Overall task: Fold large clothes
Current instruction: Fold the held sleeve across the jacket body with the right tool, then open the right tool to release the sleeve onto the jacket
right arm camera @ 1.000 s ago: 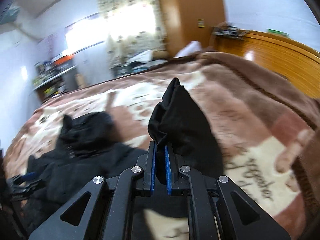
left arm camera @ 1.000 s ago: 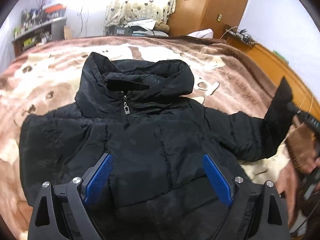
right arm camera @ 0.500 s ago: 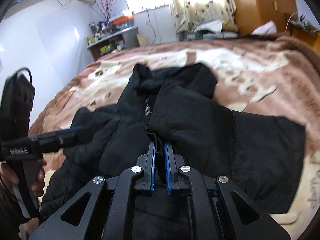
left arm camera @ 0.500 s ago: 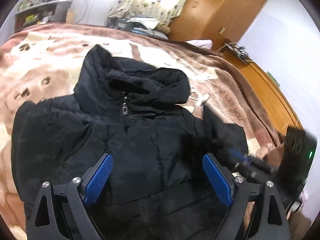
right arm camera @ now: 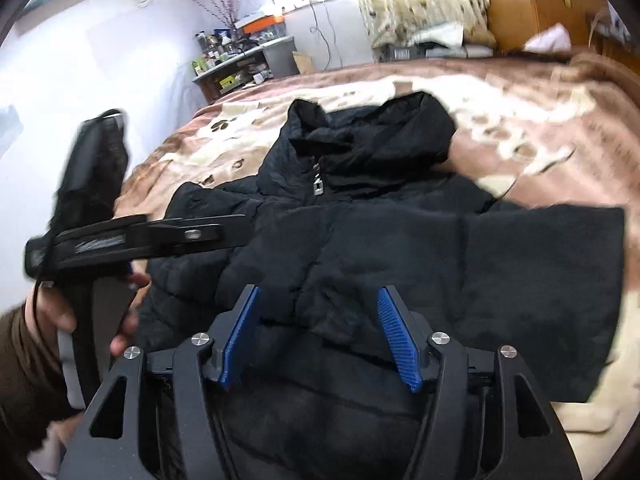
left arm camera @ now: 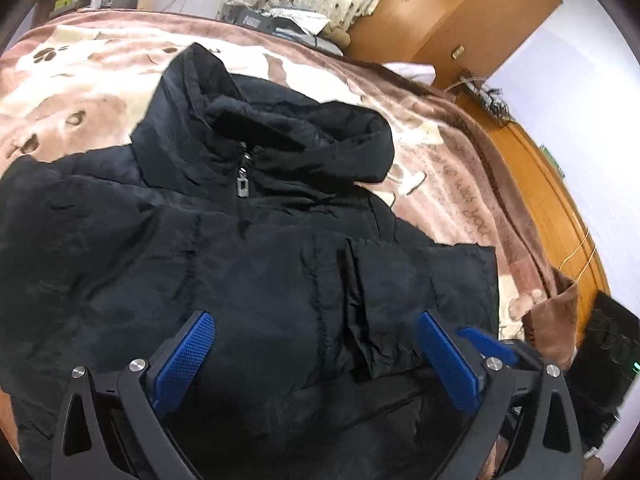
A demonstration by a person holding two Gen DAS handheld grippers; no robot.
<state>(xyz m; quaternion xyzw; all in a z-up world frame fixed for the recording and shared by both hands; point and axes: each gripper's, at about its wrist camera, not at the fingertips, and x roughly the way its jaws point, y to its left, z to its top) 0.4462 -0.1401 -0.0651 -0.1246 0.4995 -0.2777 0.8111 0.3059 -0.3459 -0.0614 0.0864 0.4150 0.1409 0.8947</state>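
Jacket (left arm camera: 256, 264) lying on blanket (left arm camera: 460, 184), blanket script illegible; left gripper (left arm camera: 316, 356) and right gripper (right arm camera: 318, 336) both opening, gripping nothing.

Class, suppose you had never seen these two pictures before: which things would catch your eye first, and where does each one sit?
First the black hooded jacket, zipped, spread front-up across the brown patterned blanket, one sleeve folded in over its chest. Then the blue-padded right hand-held gripper, jaws opening just above that sleeve's cuff with nothing pinched, and the left hand-held gripper opening over the hem.

Jacket (left arm camera: 248, 264) lies on the blanket (left arm camera: 452, 160) (hood (left arm camera: 296, 136) farthest), one sleeve (left arm camera: 420, 280) folded across it.
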